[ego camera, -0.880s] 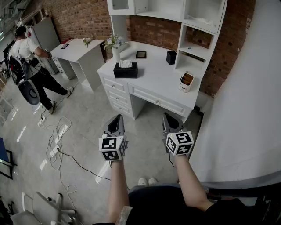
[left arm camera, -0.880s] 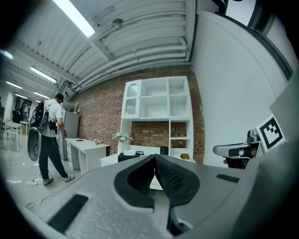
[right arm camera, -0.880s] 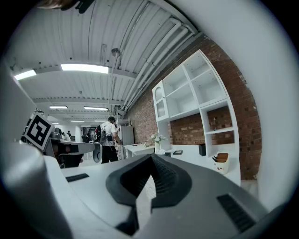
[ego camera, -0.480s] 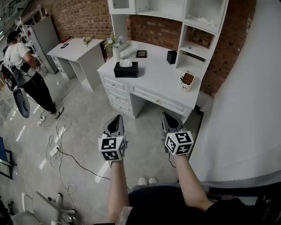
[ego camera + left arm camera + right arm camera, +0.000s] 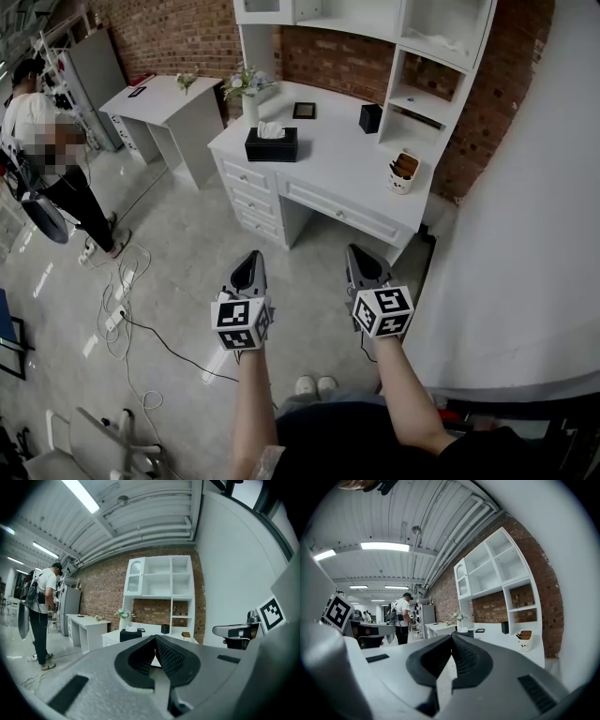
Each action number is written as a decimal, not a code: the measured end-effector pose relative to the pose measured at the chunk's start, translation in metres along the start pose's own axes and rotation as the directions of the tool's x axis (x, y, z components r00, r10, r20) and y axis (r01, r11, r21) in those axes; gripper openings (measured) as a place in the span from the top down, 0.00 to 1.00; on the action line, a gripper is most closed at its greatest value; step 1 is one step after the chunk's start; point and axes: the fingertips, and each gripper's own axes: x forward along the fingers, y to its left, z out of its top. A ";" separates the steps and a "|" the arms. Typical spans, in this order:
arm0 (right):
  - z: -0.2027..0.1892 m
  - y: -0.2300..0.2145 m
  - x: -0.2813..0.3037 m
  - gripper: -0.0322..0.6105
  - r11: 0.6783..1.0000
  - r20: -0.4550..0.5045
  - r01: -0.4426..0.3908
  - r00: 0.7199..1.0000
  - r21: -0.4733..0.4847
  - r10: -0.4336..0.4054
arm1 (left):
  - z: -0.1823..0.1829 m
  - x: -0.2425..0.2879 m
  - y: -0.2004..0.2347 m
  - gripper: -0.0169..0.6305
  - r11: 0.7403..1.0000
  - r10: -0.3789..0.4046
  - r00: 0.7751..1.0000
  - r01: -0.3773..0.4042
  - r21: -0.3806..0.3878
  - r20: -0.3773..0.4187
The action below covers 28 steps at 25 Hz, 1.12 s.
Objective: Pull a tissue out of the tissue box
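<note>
The person is standing on the pale floor (image 5: 187,244), holding both grippers out level at waist height. The left gripper (image 5: 250,256) is keeping its jaws pressed together, tips meeting with nothing between them, as the left gripper view shows (image 5: 154,637). The right gripper (image 5: 359,250) is likewise holding its jaws closed and empty (image 5: 451,636). The two are hovering side by side over open floor, short of the white desk (image 5: 337,159) and touching nothing.

Beyond the fingertips, the desk is standing against the brick wall (image 5: 328,61). The black tissue box (image 5: 271,146) is sitting on the desk's left end, well apart from both grippers, farther off and slightly left of the left gripper's tips. A white tissue (image 5: 271,130) is sticking up out of its top. In the left gripper view the box (image 5: 130,635) is showing just above and left of the closed tips; in the right gripper view it (image 5: 465,633) is peeking over the right jaw.

Behind the box a vase of flowers (image 5: 248,94) is standing, and a pen cup (image 5: 403,174) is sitting toward the desk's right end. Far left, a person (image 5: 42,141) is standing by another desk (image 5: 159,98).
</note>
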 end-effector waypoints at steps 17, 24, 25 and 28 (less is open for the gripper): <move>0.002 0.032 0.029 0.64 0.994 0.025 -0.103 0.994 0.038 0.102 | -0.006 0.000 0.046 0.96 1.000 0.014 1.000 -0.014 -0.011 -0.006; 0.022 0.028 0.032 0.64 0.997 0.072 -0.072 0.995 0.023 0.070 | 0.012 0.007 0.060 0.96 1.000 0.005 0.999 -0.005 -0.006 0.035; 0.025 0.026 0.033 0.64 0.998 0.080 -0.066 0.995 0.024 0.063 | 0.014 0.009 0.062 0.96 1.000 0.003 0.999 -0.003 -0.006 0.039; 0.035 0.020 0.037 0.64 0.998 0.101 -0.055 0.994 0.023 0.052 | 0.020 0.017 0.063 0.96 1.000 -0.004 0.999 0.004 0.001 0.047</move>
